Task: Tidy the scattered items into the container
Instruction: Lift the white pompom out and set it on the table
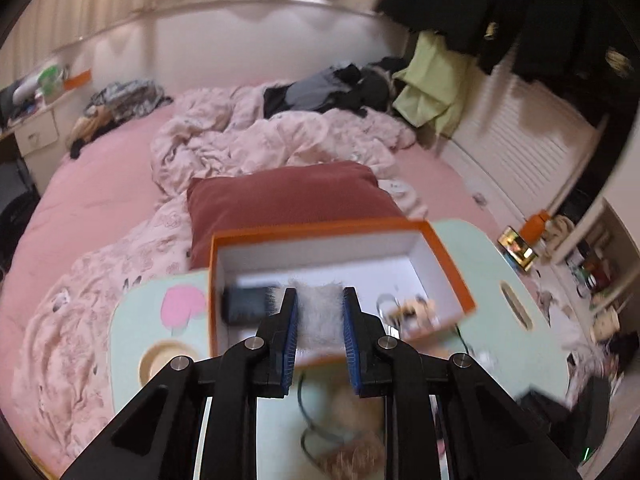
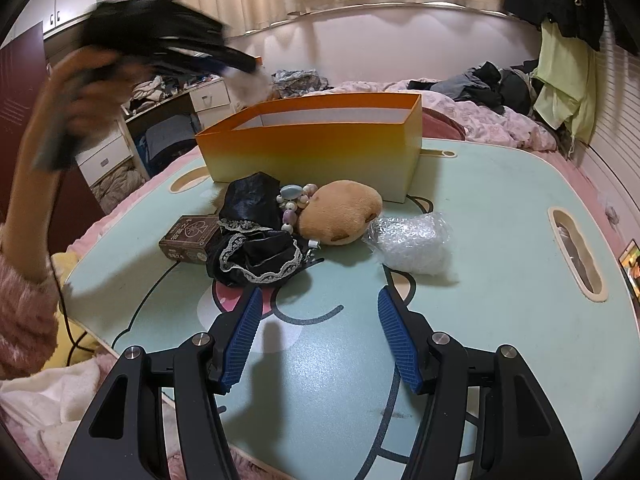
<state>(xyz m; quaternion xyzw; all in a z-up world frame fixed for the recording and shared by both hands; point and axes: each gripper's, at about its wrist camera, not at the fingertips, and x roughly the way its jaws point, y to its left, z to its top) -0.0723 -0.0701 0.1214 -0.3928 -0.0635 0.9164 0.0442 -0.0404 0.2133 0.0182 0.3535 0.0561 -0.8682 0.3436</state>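
Note:
My left gripper is shut on a white fluffy item and hangs over the open orange box. Inside the box lie a dark object and a small trinket. In the right wrist view the left gripper is blurred above the left end of the box. My right gripper stands open and empty low over the mint table. Ahead of it lie a black lace cloth, a small brown carton, a bead bracelet, a brown plush and a bubble-wrap packet.
The table sits on a pink bed with rumpled bedding and a red cushion behind the box. A person's arm in a fuzzy pink sleeve is at the left. A lit phone lies at the table's right edge. Drawers and clothes stand around.

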